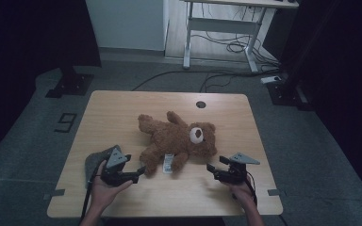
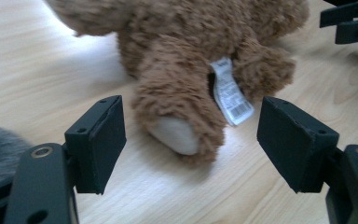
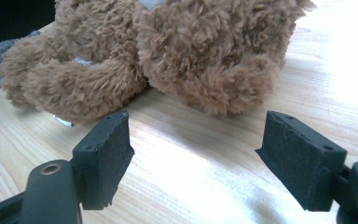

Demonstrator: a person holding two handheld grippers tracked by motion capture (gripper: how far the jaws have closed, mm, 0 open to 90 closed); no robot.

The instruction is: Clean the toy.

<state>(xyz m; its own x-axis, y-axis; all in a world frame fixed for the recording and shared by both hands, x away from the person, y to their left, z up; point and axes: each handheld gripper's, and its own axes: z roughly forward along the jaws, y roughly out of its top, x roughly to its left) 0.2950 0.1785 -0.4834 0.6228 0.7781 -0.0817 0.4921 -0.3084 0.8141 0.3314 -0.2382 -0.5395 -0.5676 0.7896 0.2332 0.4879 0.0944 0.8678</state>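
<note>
**Teddy bear on table, both grippers open at its near side**

Teddy bear (image 1: 179,139): brown shaggy plush, lying on the light wood table (image 1: 122,110) near its middle; head toward the right in the high view, pale muzzle (image 1: 196,134) on the face; limbs spread, one leg angled toward the near left; foot sole (image 2: 175,134) is cream, short-piled; white sewn-in label (image 2: 230,92) with a barcode hangs between the legs, lying partly on the wood.

Left gripper (image 1: 141,171): held in the left hand (image 1: 104,188), jaws spread wide apart; in the left gripper view the bear's foot sits between and just beyond the jaws, not touched by either pad; nothing gripped.

Right gripper (image 1: 210,167): held in the right hand (image 1: 241,190), jaws likewise spread, nothing between them but bare table; pointed at the bear's head from the near right, close but apart.

Grey cloth (image 1: 95,160): fuzzy, lies on the table at near left, just beside the left gripper; apart from the bear.

Floor beyond the table: cables (image 1: 226,44), legs of a white desk (image 1: 217,23).
</note>
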